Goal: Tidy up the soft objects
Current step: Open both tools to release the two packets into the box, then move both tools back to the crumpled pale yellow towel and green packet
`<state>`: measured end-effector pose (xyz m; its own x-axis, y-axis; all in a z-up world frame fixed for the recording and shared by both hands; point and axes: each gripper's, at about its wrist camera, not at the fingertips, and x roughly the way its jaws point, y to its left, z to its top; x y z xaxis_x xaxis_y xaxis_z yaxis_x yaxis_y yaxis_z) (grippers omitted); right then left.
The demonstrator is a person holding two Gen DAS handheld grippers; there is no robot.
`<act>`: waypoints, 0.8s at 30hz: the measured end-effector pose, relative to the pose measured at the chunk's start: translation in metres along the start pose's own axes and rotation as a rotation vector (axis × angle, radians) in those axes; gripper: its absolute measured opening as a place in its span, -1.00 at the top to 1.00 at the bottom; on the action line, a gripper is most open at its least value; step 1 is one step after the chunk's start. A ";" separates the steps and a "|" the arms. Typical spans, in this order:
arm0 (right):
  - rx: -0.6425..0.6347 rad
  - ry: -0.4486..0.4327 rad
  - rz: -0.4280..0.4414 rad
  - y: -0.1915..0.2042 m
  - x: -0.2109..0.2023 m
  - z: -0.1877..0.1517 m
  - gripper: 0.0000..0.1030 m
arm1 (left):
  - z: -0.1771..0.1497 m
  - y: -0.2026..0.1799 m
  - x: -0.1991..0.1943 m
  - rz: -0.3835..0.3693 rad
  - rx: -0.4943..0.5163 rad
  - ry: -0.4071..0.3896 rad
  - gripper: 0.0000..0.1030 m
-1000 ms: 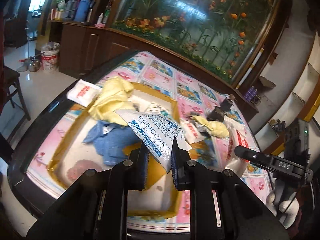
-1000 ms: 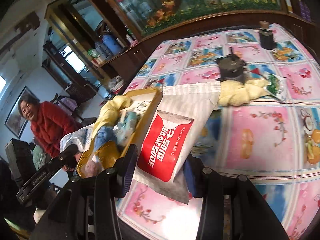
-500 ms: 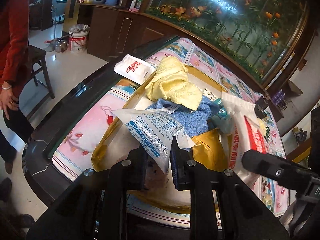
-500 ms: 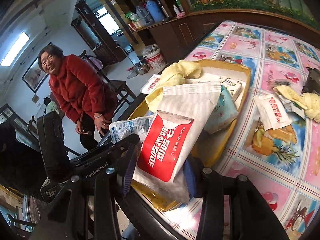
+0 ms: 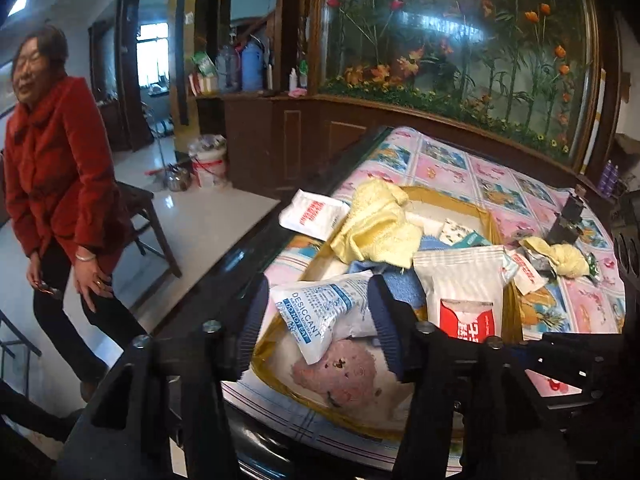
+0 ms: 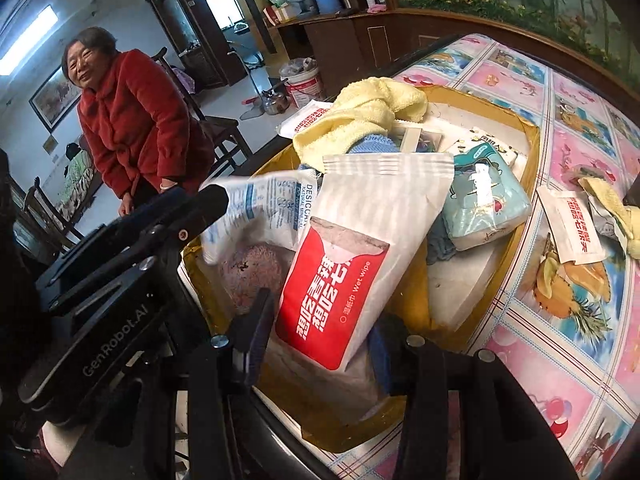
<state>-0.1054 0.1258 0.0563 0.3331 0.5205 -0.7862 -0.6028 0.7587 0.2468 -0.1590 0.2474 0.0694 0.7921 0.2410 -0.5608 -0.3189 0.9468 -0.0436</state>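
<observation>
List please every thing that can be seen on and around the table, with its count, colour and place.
desiccant bag: 1, white and blue, between left gripper fingers, over tray
wet wipe pack: 1, white and red, in right gripper, over tray
tray: 1, yellow rim, on table
yellow towel: 1, on tray's far corner
blue cloth: 1, under yellow towel
tissue pack: 1, teal, in tray
small sachet: 1, white and red, on tablecloth right of tray
woman: 1, red jacket, standing left
left gripper: black, open
right gripper: black, holding pack
</observation>
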 end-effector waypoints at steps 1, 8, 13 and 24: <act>-0.007 -0.007 0.005 0.001 -0.002 0.000 0.11 | 0.000 0.000 -0.003 0.004 -0.002 -0.020 -0.26; 0.027 -0.094 0.035 -0.009 -0.025 -0.002 -0.07 | 0.006 -0.005 -0.014 0.046 0.012 -0.055 -0.27; 0.072 -0.125 0.052 -0.021 -0.032 -0.005 -0.08 | 0.006 -0.018 -0.017 0.089 0.046 -0.052 -0.27; 0.132 -0.200 0.042 -0.041 -0.057 -0.008 -0.16 | 0.005 -0.032 -0.016 0.122 0.079 -0.025 -0.26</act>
<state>-0.1049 0.0622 0.0865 0.4542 0.6099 -0.6494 -0.5237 0.7724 0.3592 -0.1589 0.2139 0.0844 0.7631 0.3600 -0.5368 -0.3730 0.9235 0.0892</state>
